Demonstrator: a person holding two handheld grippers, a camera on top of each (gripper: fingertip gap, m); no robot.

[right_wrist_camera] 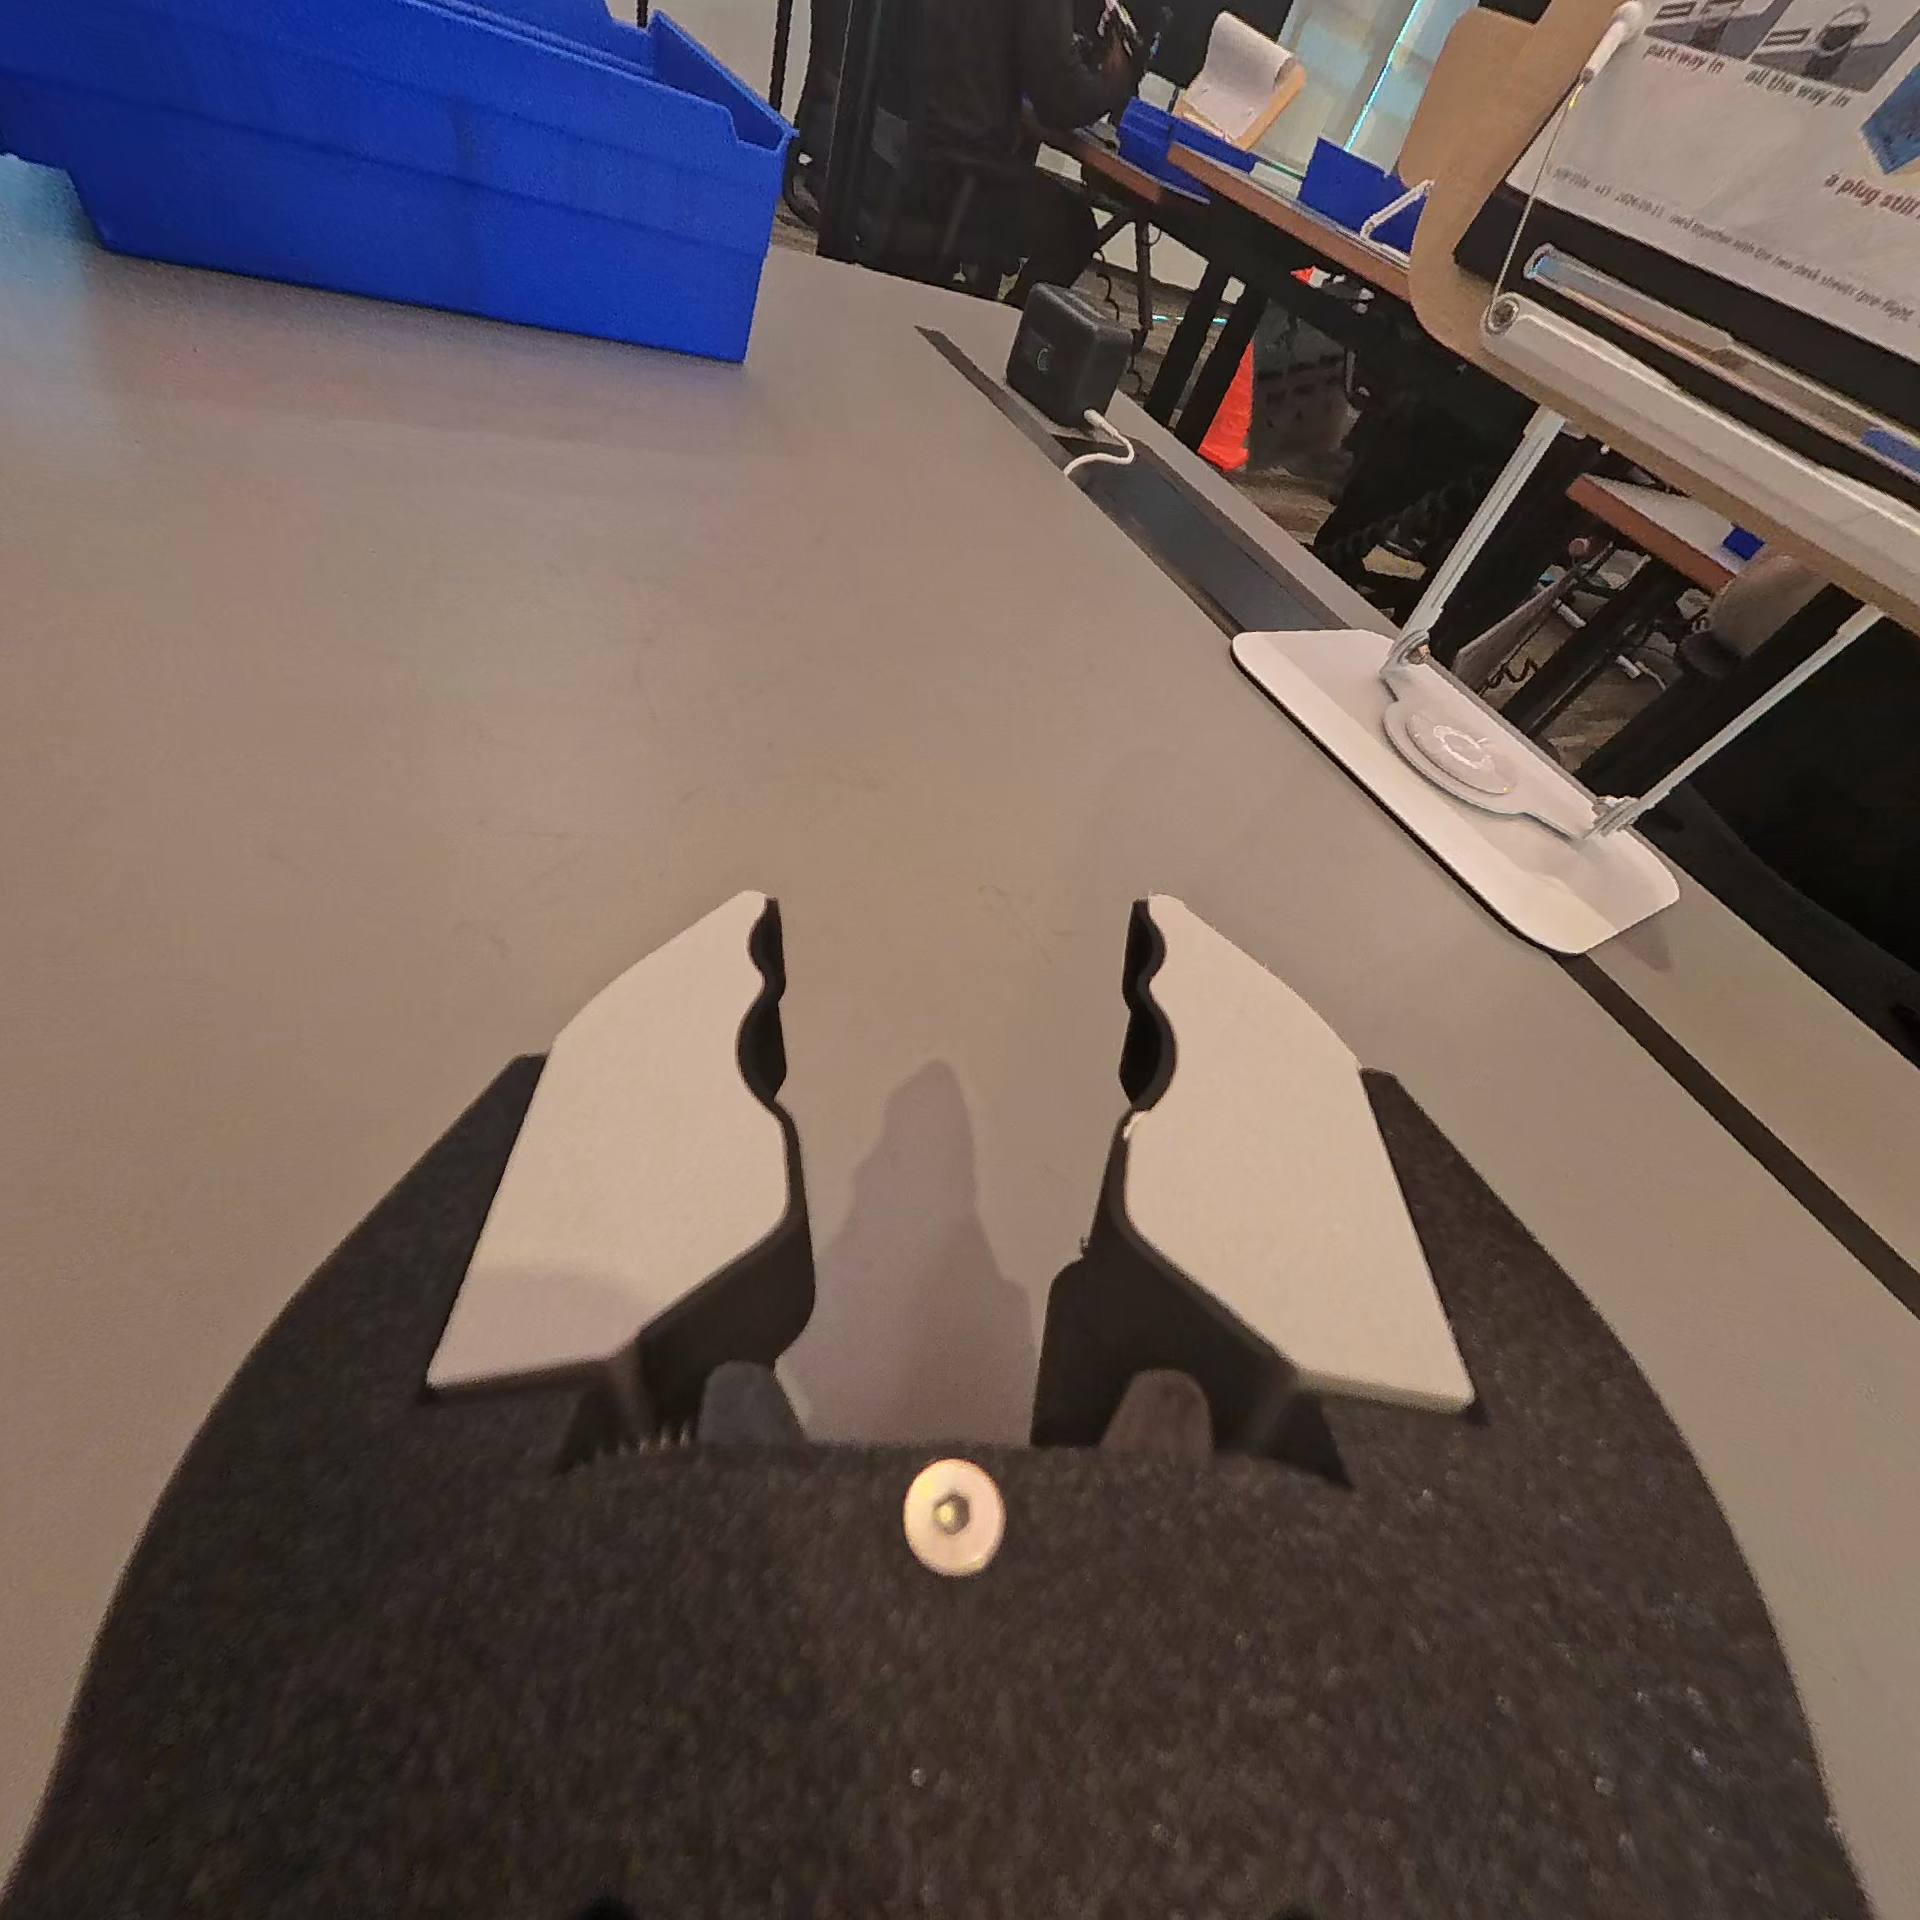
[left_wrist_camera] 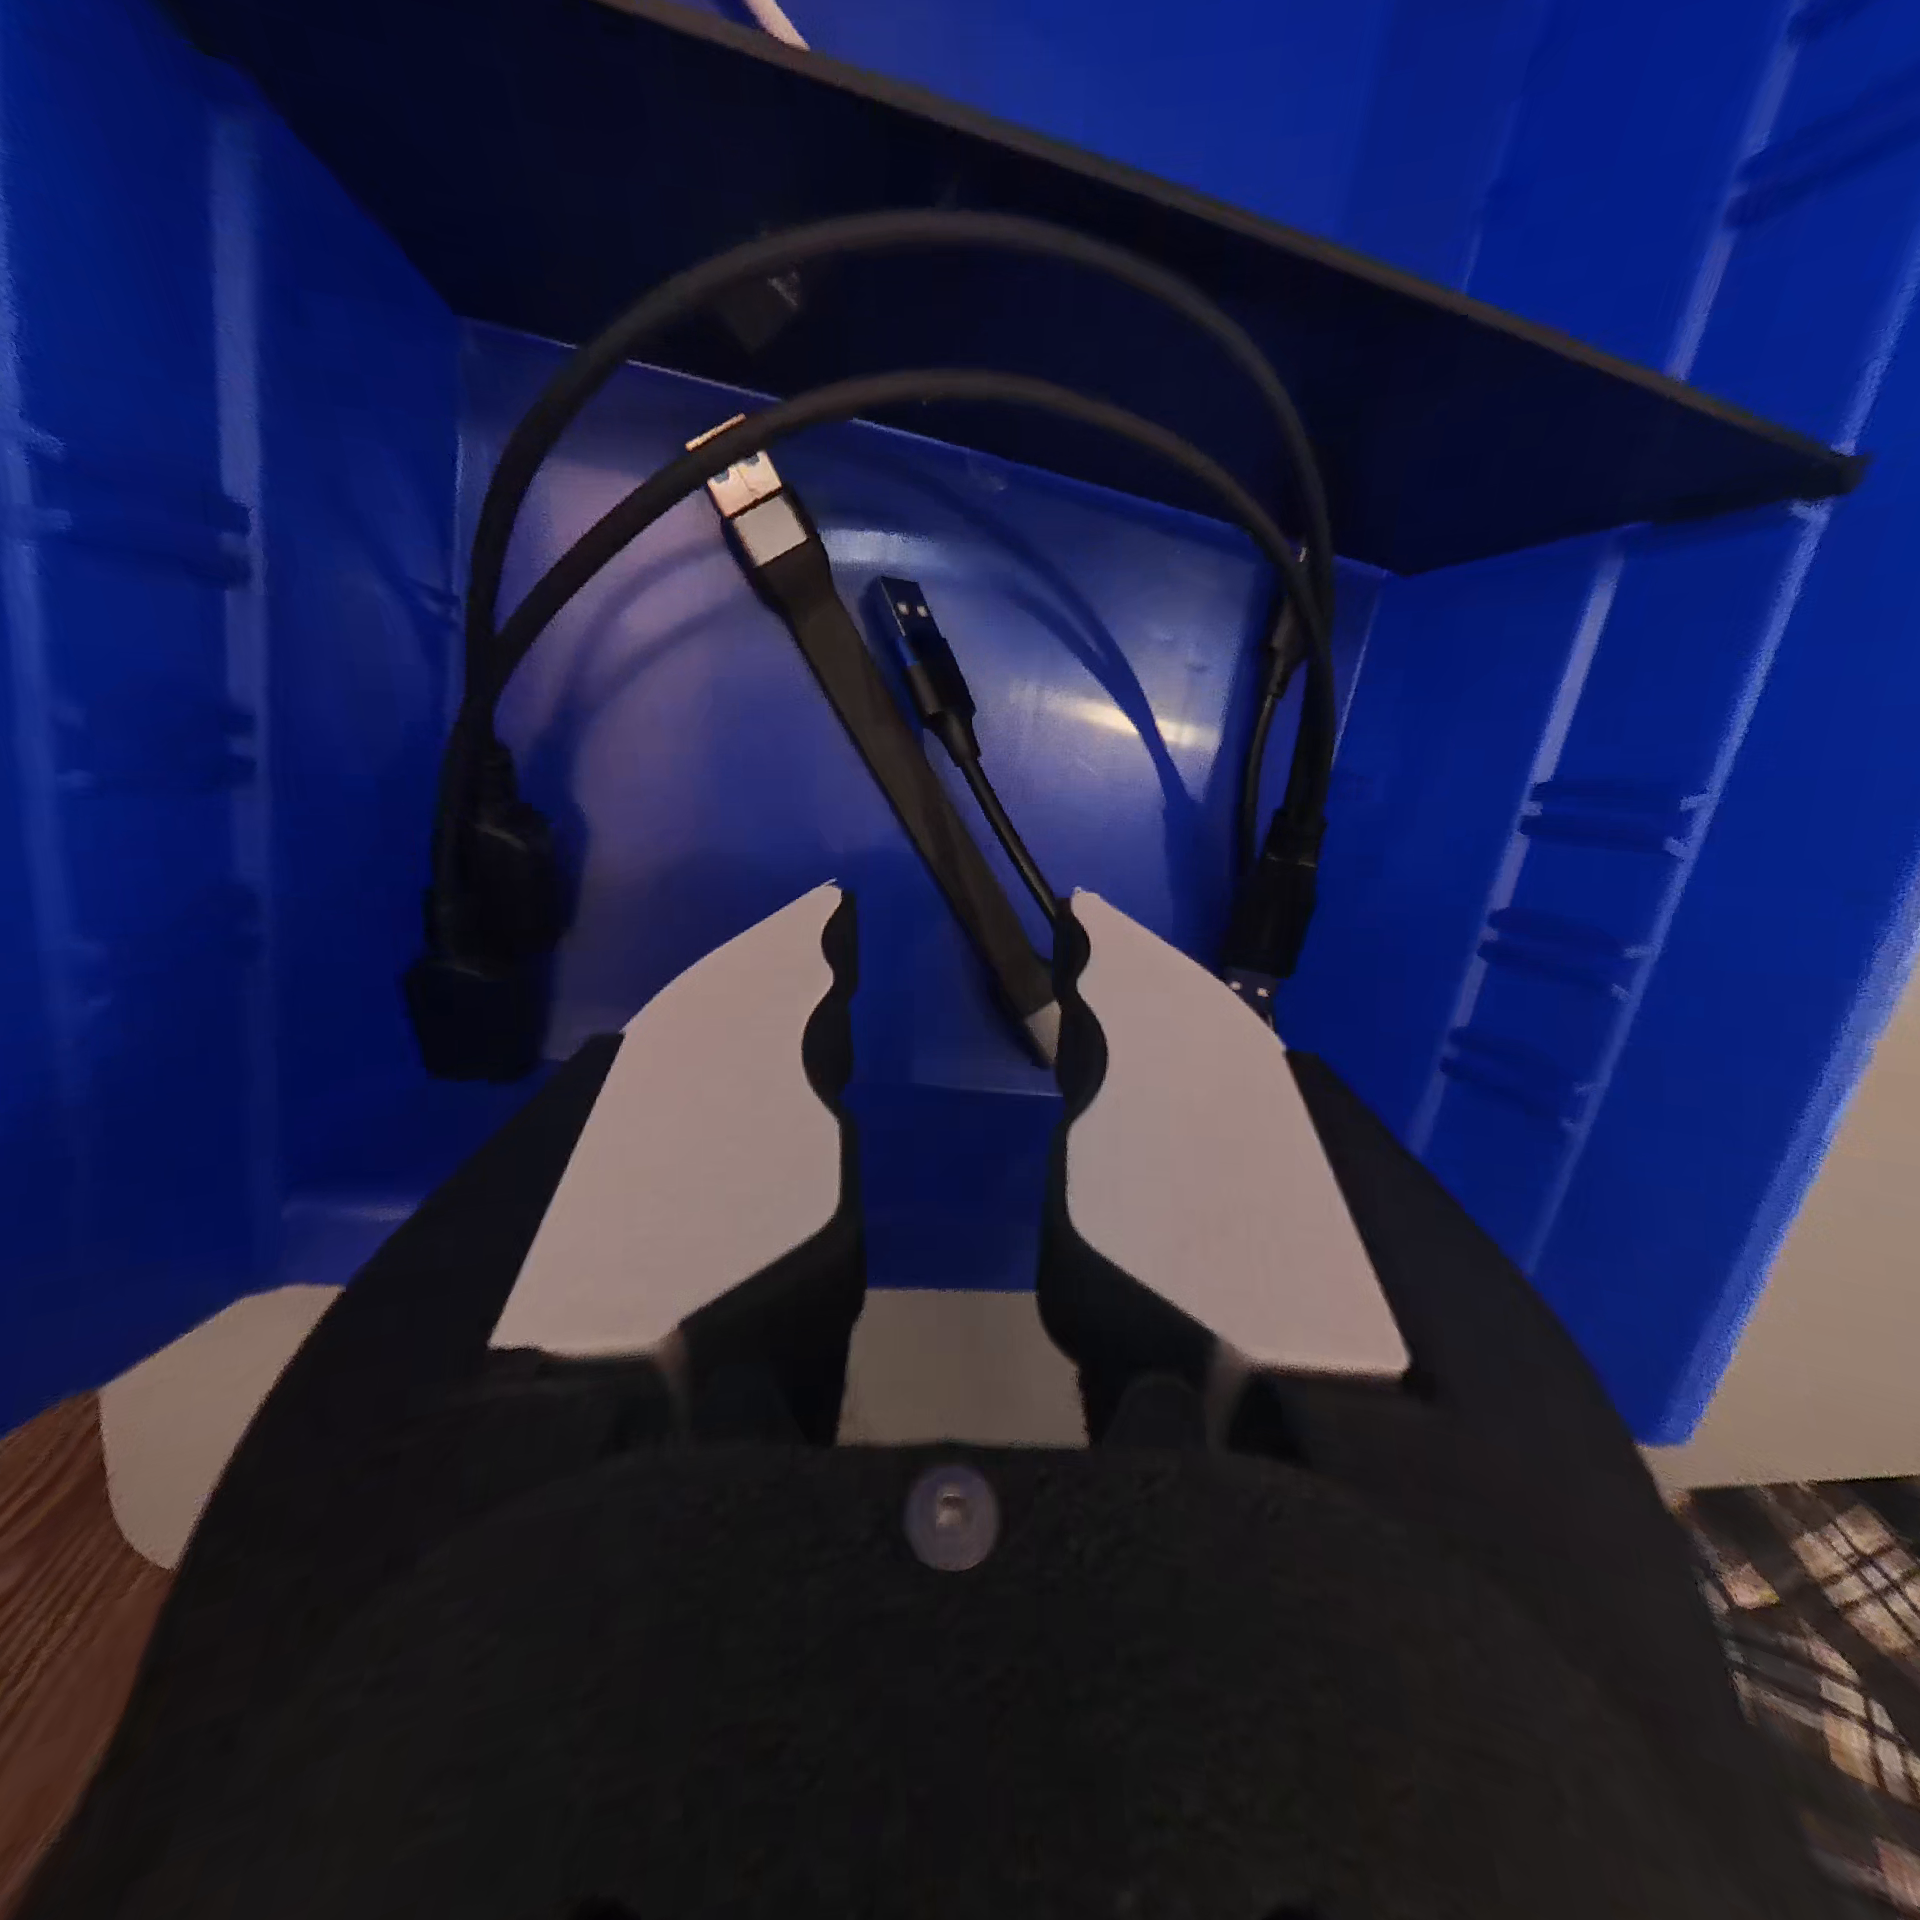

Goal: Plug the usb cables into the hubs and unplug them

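In the left wrist view a slim black USB hub (left_wrist_camera: 894, 748) lies slantwise on the floor of a blue bin (left_wrist_camera: 1039, 623), with its own short cable and plug (left_wrist_camera: 920, 634) beside it. Two black USB cables (left_wrist_camera: 935, 234) arch over it. Their socket ends (left_wrist_camera: 483, 914) lie at the left and their plug ends (left_wrist_camera: 1273, 914) at the right. My left gripper (left_wrist_camera: 956, 904) is open and empty, just above the hub's near end. My right gripper (right_wrist_camera: 951, 909) is open and empty over the bare grey table (right_wrist_camera: 520, 675).
A dark divider panel (left_wrist_camera: 1143, 270) crosses the bin behind the cables. In the right wrist view stacked blue bins (right_wrist_camera: 416, 177) stand at the far left, a small black box (right_wrist_camera: 1065, 348) with a white cord at the table's back, and a white stand (right_wrist_camera: 1455, 769) holding a board on the right. About 55 cm separates my left fingertips from my right. To reach the slim black USB hub (left_wrist_camera: 894, 748) in a straight line is about 4 cm for my left fingers, about 55 cm for my right.
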